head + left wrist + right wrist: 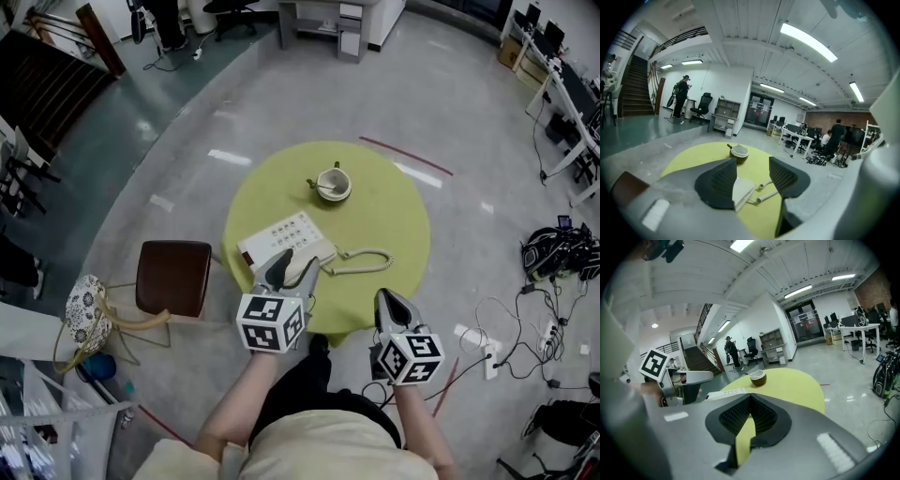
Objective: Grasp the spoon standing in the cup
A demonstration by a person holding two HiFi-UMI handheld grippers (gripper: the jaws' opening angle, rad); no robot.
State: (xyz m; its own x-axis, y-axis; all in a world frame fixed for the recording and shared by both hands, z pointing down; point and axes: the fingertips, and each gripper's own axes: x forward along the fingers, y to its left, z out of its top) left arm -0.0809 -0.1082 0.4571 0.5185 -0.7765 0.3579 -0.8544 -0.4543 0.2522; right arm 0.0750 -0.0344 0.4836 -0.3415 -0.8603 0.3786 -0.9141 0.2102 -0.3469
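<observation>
Head view shows a round yellow-green table (403, 234) with the cup (334, 184) toward its far edge and the spoon (319, 185) leaning inside it. A white telephone (281, 239) lies near the left near edge. The left gripper (291, 267) hangs over the near edge above the telephone, its jaws wide apart and holding nothing. The right gripper (386, 298) is at the near edge too, its jaws closed together, empty. Both are well apart from the cup.

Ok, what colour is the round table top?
Yellow-green. The table shows best in the head view.
</observation>
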